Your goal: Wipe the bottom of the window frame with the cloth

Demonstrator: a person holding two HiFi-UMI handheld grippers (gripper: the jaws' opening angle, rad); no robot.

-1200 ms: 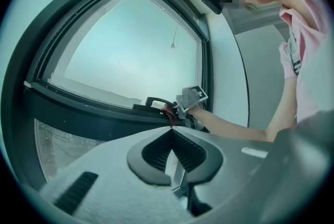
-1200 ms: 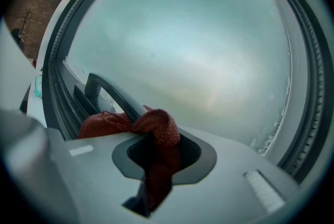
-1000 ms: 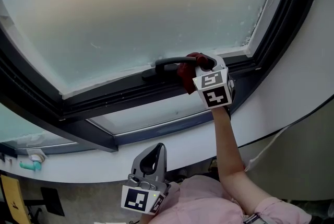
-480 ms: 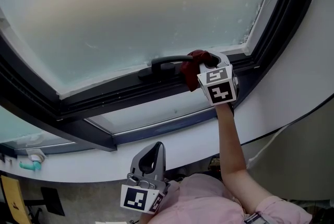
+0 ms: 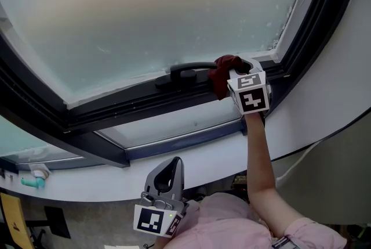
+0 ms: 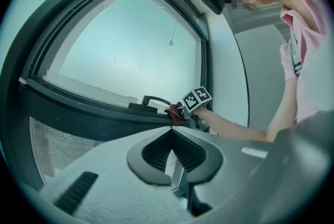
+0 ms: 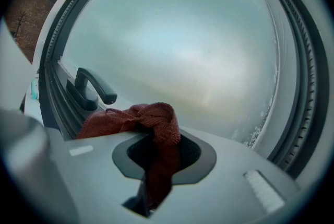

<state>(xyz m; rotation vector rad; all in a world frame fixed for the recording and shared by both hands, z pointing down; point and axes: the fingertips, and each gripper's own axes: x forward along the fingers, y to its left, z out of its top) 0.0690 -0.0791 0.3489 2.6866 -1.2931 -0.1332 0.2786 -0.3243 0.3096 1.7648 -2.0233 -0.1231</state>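
My right gripper (image 5: 233,72) is shut on a dark red cloth (image 5: 224,76) and presses it against the bottom rail of the dark window frame (image 5: 139,104), just right of the black window handle (image 5: 186,72). In the right gripper view the red cloth (image 7: 147,124) bunches out between the jaws, with the window handle (image 7: 93,87) to its left. My left gripper (image 5: 168,175) hangs low near the person's chest, jaws together and holding nothing. In the left gripper view the red cloth (image 6: 174,113) and the right gripper's marker cube (image 6: 197,98) show far off on the frame.
Frosted glass (image 5: 156,15) fills the sash above the rail. The frame's right upright (image 5: 316,21) stands close to the right of the cloth. A white curved sill (image 5: 104,175) runs below. A small teal object (image 5: 32,183) sits at the far left.
My right gripper has slid the cloth to the right along the bottom rail, away from the handle. The left gripper has stayed still.
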